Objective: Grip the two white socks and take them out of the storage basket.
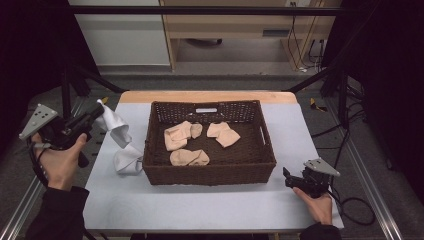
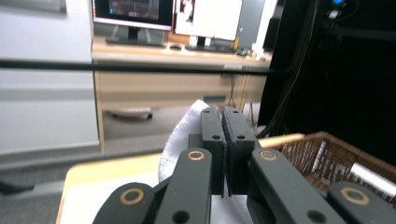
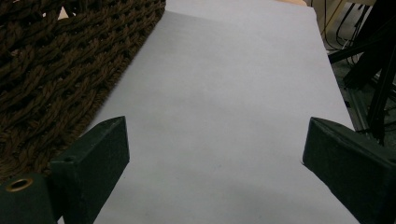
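Note:
A white sock [image 1: 119, 135] hangs from my left gripper [image 1: 96, 111], which is shut on its upper end left of the dark wicker basket [image 1: 210, 174]. The sock's lower part rests on the table against the basket's left wall. In the left gripper view the jaws are pressed together on the white sock [image 2: 180, 133]. Three beige socks [image 1: 189, 156] lie inside the basket. My right gripper [image 1: 289, 177] rests on the table by the basket's front right corner. In the right gripper view its jaws stand wide apart, with nothing but bare table [image 3: 224, 107] between them.
The table [image 1: 200, 205] has a grey-white mat and a wooden far edge. Black frame bars cross behind it. The basket's woven wall [image 3: 56, 60] lies to the left of the right gripper. A desk with monitors [image 2: 163, 18] stands beyond the table.

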A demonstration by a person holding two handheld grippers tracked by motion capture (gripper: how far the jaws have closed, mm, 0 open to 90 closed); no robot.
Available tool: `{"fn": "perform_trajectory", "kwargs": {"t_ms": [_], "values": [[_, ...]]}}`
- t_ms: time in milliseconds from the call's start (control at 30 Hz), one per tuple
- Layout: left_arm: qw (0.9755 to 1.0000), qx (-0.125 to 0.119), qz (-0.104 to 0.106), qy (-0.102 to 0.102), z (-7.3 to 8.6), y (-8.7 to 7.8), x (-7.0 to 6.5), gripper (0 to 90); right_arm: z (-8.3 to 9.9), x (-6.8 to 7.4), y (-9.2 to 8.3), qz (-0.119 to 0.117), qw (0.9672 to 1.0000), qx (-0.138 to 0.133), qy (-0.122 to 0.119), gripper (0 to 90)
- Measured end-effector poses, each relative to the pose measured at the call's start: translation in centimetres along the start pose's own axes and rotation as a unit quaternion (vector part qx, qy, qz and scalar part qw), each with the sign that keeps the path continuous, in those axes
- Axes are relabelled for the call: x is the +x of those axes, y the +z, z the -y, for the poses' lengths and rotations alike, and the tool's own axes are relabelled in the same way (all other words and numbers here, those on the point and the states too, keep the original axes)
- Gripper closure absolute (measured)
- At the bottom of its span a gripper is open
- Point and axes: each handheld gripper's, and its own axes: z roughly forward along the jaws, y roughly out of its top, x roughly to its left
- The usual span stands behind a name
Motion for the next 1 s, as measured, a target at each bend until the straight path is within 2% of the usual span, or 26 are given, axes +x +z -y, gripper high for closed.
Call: {"fn": "perform_trajectory", "kwargs": {"t_ms": [167,267,400,500,600,733,800,900,933,1000], "values": [[0.9989,0.047,-0.009,-0.004,3.8,0.4,0.9,88.0,0.0,0.0,0.0,0.001,1.0,0.0,0.0,7.4],[0.9968,0.077,-0.015,-0.013,6.3,0.8,1.6,88.0,0.1,0.0,-0.1,0.001,1.0,0.0,0.003,7.4],[0.9934,0.111,-0.025,-0.012,8.8,1.2,2.0,87.9,0.1,-0.1,0.0,0.002,1.0,0.001,0.002,7.4],[0.9889,0.145,-0.034,-0.005,10.7,1.6,2.2,87.7,0.1,-0.1,0.0,0.002,1.0,0.001,0.003,7.4],[0.9819,0.185,-0.042,0.002,12.3,1.9,2.5,87.2,0.1,-0.1,-0.1,0.002,1.0,0.001,0.003,7.4],[0.9739,0.223,-0.045,0.002,13.8,2.1,2.5,86.0,0.1,-0.1,0.0,0.002,1.0,0.002,0.002,7.4],[0.9719,0.23,-0.051,-0.004,14.4,2.0,2.4,76.9,0.1,-0.1,-0.1,0.002,1.0,0.002,0.002,7.4],[0.9737,0.218,-0.065,-0.008,14.7,1.4,2.4,51.2,0.1,-0.1,-0.2,0.002,1.0,0.001,0.005,7.2],[0.975,0.212,-0.065,-0.016,14.8,1.2,2.4,44.6,0.2,-0.2,-0.2,0.001,1.0,0.0,0.005,7.2],[0.9768,0.202,-0.067,-0.021,14.9,0.5,2.4,37.1,0.2,-0.2,-0.2,0.001,1.0,0.002,0.006,7.1]]}}
